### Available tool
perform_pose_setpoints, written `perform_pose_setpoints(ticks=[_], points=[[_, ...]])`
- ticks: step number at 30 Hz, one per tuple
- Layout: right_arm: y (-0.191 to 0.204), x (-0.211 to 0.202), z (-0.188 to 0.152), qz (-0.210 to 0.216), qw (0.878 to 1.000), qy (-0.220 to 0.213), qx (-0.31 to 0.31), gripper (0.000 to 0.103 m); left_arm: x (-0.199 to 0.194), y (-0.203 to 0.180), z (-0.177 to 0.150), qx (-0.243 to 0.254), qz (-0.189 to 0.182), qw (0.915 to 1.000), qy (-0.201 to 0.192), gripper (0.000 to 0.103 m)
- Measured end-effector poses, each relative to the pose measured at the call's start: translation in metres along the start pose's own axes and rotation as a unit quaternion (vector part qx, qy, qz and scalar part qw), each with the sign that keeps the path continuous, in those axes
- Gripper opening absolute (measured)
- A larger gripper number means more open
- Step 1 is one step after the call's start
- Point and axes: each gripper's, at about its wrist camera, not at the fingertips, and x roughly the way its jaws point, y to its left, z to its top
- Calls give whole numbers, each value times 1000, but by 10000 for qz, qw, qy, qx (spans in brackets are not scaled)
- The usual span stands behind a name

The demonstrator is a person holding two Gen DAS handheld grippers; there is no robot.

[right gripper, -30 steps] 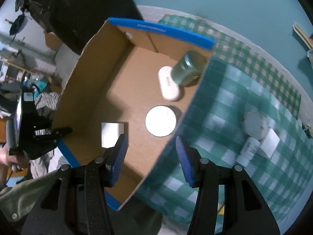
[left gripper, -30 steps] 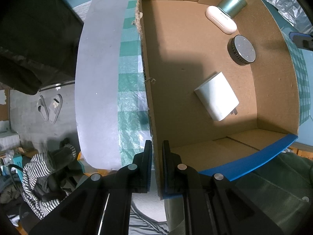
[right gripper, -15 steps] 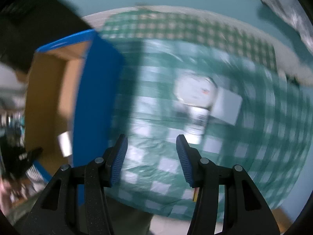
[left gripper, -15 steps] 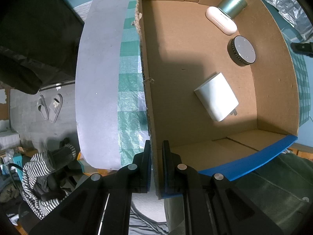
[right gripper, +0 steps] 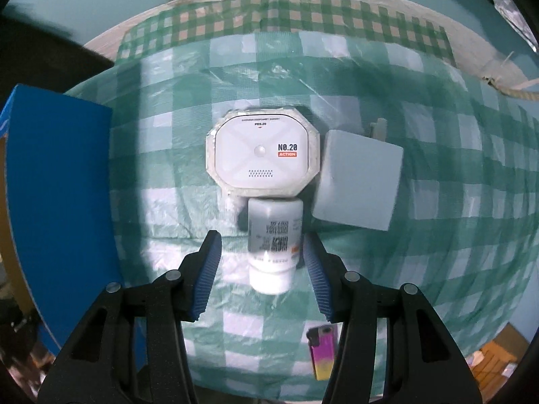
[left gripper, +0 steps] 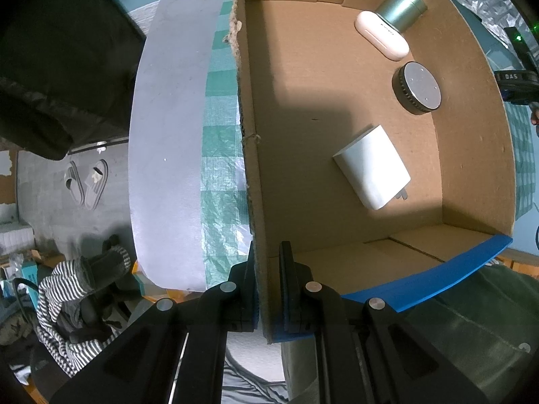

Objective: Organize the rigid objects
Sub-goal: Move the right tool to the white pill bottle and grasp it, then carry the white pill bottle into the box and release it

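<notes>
My left gripper [left gripper: 266,262] is shut on the near wall of the cardboard box [left gripper: 251,168]. Inside the box lie a white charger [left gripper: 372,166], a round black-rimmed puck [left gripper: 417,87], a white oval case [left gripper: 382,35] and a green tin [left gripper: 399,8]. My right gripper [right gripper: 262,256] is open over the green checked cloth, its fingers either side of a small white bottle [right gripper: 273,242] lying on its side. Behind the bottle sit a white octagonal device [right gripper: 262,153] and a pale blue-grey charger [right gripper: 358,185].
The box's blue outer wall [right gripper: 57,208] stands left of the right gripper. A pink and yellow lighter [right gripper: 323,353] lies near the table's front edge. The table edge and the floor with slippers [left gripper: 86,185] lie left of the box.
My right gripper has swung away from the box and come down over the white bottle on the cloth. My left gripper has kept its hold on the box wall.
</notes>
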Motion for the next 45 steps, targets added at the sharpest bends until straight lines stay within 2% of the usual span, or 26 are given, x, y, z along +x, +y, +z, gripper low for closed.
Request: perform_pose_setpoints(ticks=[5,9,18,32,45], points=[[6,8,2,-162,9999,26,-44,49,0,3,1,-5,-17,10000,11,10],[11,8,4,-297,9994,-68,-148,33,0,3,1,-10,-18,10000,16,10],[21,2,-1,-160,9990,1,-413,32,2,2,0,62,-17,10000,38,10],[57,-40,-25,181,9949,-201,-972,32,3,-1,1,125,-33,9999,49,10],[115,-82,-26,537,9844,-472,-1604,32,3,-1,1,156,-43,9999,33,10]])
